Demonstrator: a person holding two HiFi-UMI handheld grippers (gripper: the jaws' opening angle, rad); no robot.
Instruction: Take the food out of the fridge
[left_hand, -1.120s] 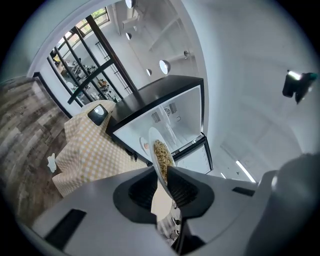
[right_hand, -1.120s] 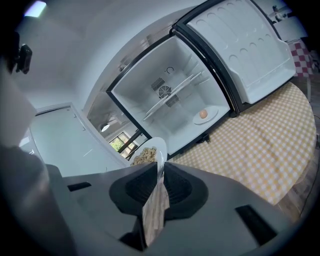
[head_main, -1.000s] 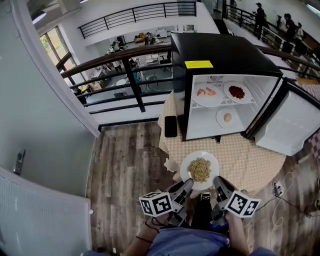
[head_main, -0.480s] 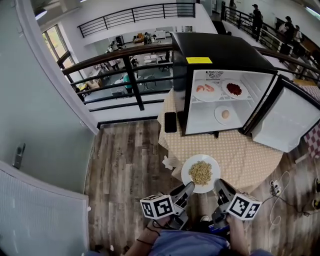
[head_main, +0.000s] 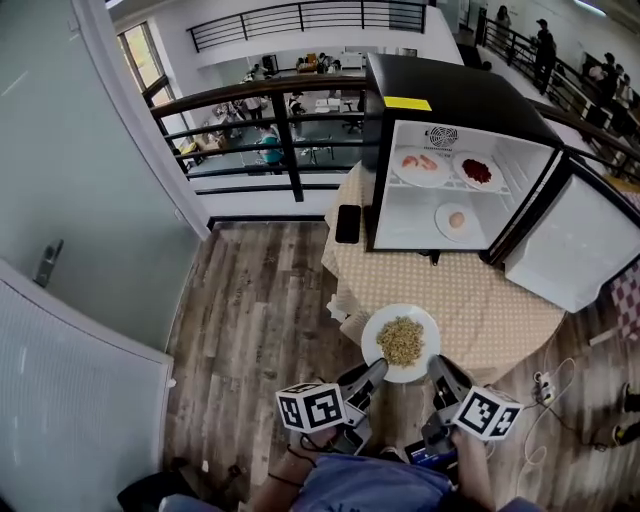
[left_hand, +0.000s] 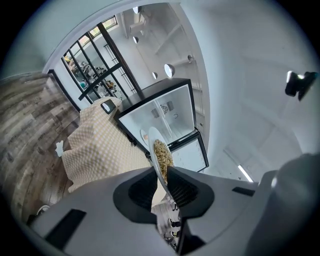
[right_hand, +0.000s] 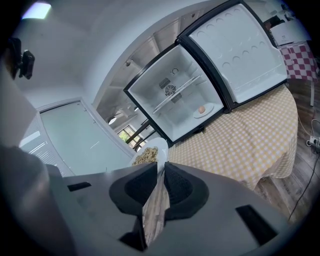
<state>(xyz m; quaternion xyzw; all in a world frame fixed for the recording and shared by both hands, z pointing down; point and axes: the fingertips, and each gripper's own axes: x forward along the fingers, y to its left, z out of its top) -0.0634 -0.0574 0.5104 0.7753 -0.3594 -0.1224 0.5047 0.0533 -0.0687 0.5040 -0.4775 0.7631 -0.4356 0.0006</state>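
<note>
Tablecloth (head_main: 485, 305) edge: plate (head_main: 400, 342) between both tools (head_main: 373, 370) (head_main: 437, 366)

Left gripper (left_hand: 161, 186) jaws pinch the noodle plate (left_hand: 159, 159) rim

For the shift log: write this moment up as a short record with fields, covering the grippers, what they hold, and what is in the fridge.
left gripper: jaws shut on the rim of the plate, left side
right gripper: jaws shut on the same rim, right side
plate: white, with noodles, at the near edge of the table
fridge: on the table, door open
upper shelf: shrimp plate, red-food plate
lower shelf: small plate with one pale item
phone: left of fridge
</note>
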